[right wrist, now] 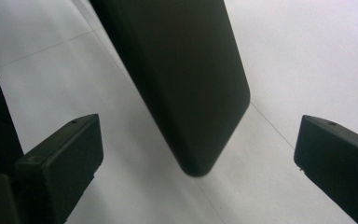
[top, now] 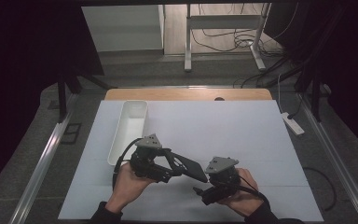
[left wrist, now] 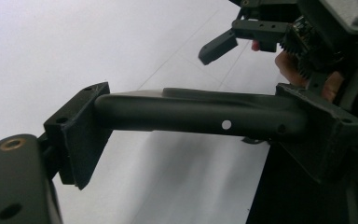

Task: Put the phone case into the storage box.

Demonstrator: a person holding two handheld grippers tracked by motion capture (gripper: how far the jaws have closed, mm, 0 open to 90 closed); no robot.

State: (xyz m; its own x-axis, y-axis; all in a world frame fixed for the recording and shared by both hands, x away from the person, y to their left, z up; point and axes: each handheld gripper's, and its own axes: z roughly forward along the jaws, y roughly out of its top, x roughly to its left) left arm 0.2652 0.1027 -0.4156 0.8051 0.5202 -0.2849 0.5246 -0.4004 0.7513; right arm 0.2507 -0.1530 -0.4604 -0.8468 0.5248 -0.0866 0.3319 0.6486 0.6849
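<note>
**Left tongs clamp a black phone case above the bench, right tongs wait apart**

Nearest the high camera, two hands come in from the bottom edge, each wrapped around a set of tongs. The left tongs (top: 179,169) grip a flat black case (top: 189,165), phone-sized with rounded corners. In the left gripper view the two jaws press on opposite long edges of the case (left wrist: 200,114), so the tongs are clamped on it across its width. The case shows a small white dot on its side wall and a curled-in rim along its upper edge.

The case is held just above the white bench (top: 242,135), near the front middle, and its free end points toward the right tongs (top: 204,189). In the right gripper view the rounded end of the case (right wrist: 186,88) hangs between the two jaws without touching either; those tongs stand wide apart, with white bench showing on both sides of the case.

A long white tray (top: 128,131) lies on the bench beyond the case and to its left, well apart from it. Past the far edge of the bench, behind the case, stand the metal legs of a stand (top: 223,42) with cables on the floor.
</note>
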